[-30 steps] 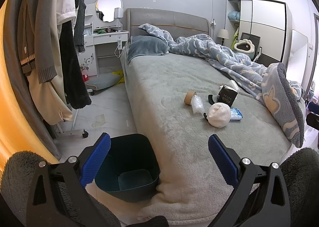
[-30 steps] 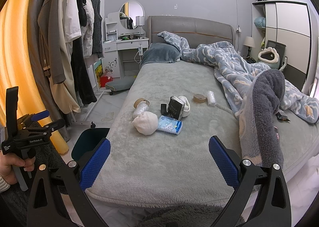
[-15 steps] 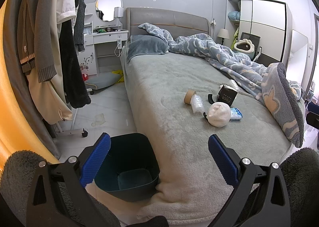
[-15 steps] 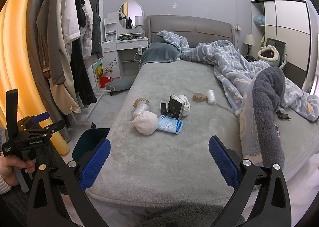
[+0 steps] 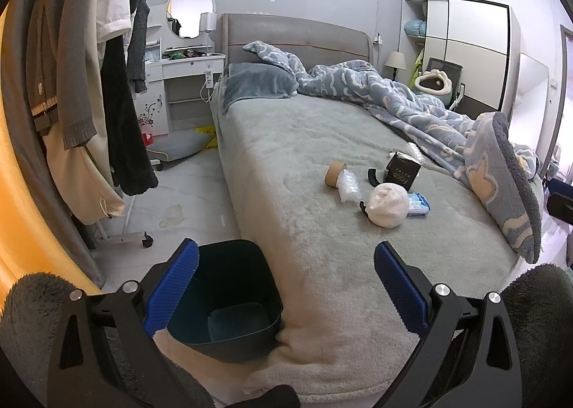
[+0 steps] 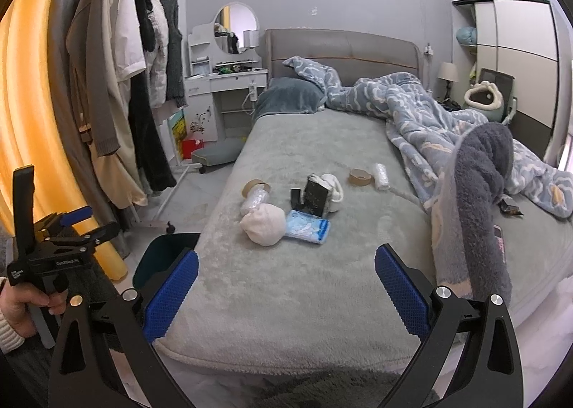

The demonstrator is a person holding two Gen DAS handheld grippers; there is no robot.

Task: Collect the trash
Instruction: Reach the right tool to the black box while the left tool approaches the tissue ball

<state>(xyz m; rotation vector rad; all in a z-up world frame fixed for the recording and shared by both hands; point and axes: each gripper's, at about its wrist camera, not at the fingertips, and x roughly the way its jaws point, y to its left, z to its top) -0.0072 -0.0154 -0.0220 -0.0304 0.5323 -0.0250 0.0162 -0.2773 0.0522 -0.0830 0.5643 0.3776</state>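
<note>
Trash lies on the grey bed (image 6: 304, 279): a white crumpled ball (image 6: 263, 229) (image 5: 388, 205), a blue-white packet (image 6: 307, 228) (image 5: 418, 204), a black box (image 6: 316, 199) (image 5: 401, 171), a cardboard roll (image 6: 252, 186) (image 5: 335, 173) with clear plastic wrap (image 5: 348, 186), a tape ring (image 6: 360, 177) and a plastic roll (image 6: 381, 176). A dark teal bin (image 5: 229, 300) (image 6: 161, 257) stands on the floor by the bed's corner. My left gripper (image 5: 284, 288) is open above the bin and bed edge. My right gripper (image 6: 286, 297) is open over the bed's foot. Both are empty.
A blue patterned duvet (image 6: 422, 121) covers the bed's right side. A clothes rack with hanging coats (image 5: 89, 85) stands left. A white dressing table (image 5: 186, 85) and a wardrobe (image 5: 465, 53) are at the back. A black wrapper (image 6: 510, 206) lies on the duvet.
</note>
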